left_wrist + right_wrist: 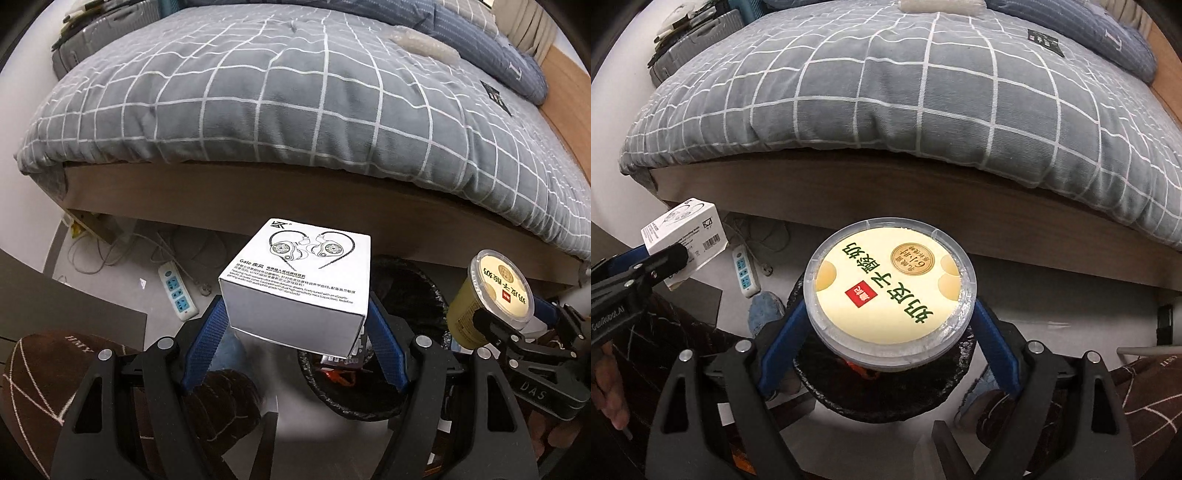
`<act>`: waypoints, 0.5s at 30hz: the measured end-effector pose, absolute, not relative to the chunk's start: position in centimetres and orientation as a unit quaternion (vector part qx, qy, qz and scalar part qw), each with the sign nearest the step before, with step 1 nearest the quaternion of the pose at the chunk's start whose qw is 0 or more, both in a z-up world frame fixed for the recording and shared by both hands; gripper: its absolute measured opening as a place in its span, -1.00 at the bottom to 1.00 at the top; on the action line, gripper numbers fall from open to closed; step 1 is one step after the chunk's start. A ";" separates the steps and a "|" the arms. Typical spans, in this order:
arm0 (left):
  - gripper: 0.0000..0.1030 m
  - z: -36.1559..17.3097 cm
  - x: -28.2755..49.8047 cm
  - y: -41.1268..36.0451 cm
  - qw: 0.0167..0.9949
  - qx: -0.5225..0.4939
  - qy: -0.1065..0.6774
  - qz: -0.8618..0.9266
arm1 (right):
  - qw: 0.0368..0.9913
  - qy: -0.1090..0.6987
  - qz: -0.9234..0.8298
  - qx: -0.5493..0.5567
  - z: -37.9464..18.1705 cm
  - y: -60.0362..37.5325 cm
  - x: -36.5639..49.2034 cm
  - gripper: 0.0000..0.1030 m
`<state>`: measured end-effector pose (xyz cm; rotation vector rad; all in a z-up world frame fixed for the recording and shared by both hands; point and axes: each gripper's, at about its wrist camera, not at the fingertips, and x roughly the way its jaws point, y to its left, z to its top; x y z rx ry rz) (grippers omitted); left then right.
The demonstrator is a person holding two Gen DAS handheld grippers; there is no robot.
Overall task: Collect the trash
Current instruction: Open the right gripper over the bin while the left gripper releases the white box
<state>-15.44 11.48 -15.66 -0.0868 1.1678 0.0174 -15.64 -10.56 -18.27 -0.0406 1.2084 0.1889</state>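
In the left wrist view a white earphone box (pixel 295 280) sits between the blue fingers (pixel 207 339) of my left gripper (pixel 295 306), which is shut on its sides. The box hangs above a black-lined trash bin (pixel 417 284) on the floor. My right gripper (pixel 888 310) is shut on a yogurt cup (pixel 886 284) with a yellow lid, held upright over the same bin (pixel 886 406). Both hands are side by side: the cup (pixel 495 288) shows at the right of the left wrist view, and the box (pixel 683 236) at the left of the right wrist view.
A bed (pixel 295 110) with a grey checked duvet fills the background, its wooden frame (pixel 886 192) close behind the bin. A white power strip (pixel 177 288) and cables lie on the floor under it. A person's brown patterned trouser legs (pixel 40 373) and blue slippers (pixel 764 306) flank the bin.
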 end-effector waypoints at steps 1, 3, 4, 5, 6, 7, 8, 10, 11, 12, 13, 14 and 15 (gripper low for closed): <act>0.41 -15.7 -15.4 11.3 0.833 -0.039 0.551 0.007 | 0.818 0.568 0.087 -0.021 -18.4 -10.6 -15.6 0.73; 0.41 -15.8 -15.2 10.8 0.833 -0.038 0.552 0.002 | 0.822 0.564 0.078 -0.026 -18.4 -10.8 -15.4 0.83; 0.41 -16.0 -15.1 10.5 0.832 -0.037 0.554 -0.002 | 0.823 0.563 0.074 -0.026 -18.5 -11.1 -15.4 0.85; 0.41 -16.1 -15.0 10.1 0.831 -0.037 0.556 -0.007 | 0.823 0.563 0.073 -0.025 -18.5 -11.3 -15.4 0.85; 0.41 -16.3 -14.9 9.8 0.829 -0.036 0.557 -0.011 | 0.823 0.563 0.069 -0.024 -18.5 -11.8 -15.4 0.85; 0.41 -16.4 -14.7 9.1 0.828 -0.034 0.559 -0.018 | 0.823 0.563 0.066 -0.023 -18.4 -12.2 -15.4 0.85; 0.41 -16.5 -14.5 8.6 0.828 -0.032 0.560 -0.021 | 0.824 0.563 0.062 -0.020 -18.3 -12.9 -15.4 0.85; 0.41 -16.6 -14.2 7.4 0.827 -0.029 0.561 -0.030 | 0.827 0.559 0.054 -0.015 -18.0 -14.0 -15.6 0.85; 0.41 -16.7 -14.1 6.9 0.825 -0.028 0.563 -0.034 | 0.830 0.556 0.048 -0.012 -17.7 -14.8 -15.6 0.85; 0.41 -16.9 -14.0 6.4 0.824 -0.027 0.565 -0.040 | 0.831 0.554 0.045 -0.011 -17.5 -15.2 -15.7 0.85; 0.41 -17.0 -13.8 5.7 0.822 -0.025 0.566 -0.046 | 0.832 0.553 0.041 -0.009 -17.3 -15.7 -15.8 0.85; 0.41 -17.0 -13.7 5.1 0.822 -0.022 0.567 -0.050 | 0.834 0.550 0.035 -0.006 -17.1 -16.4 -15.8 0.85; 0.41 -17.1 -13.6 4.5 0.821 -0.020 0.568 -0.055 | 0.836 0.548 0.029 -0.003 -16.9 -16.9 -15.9 0.85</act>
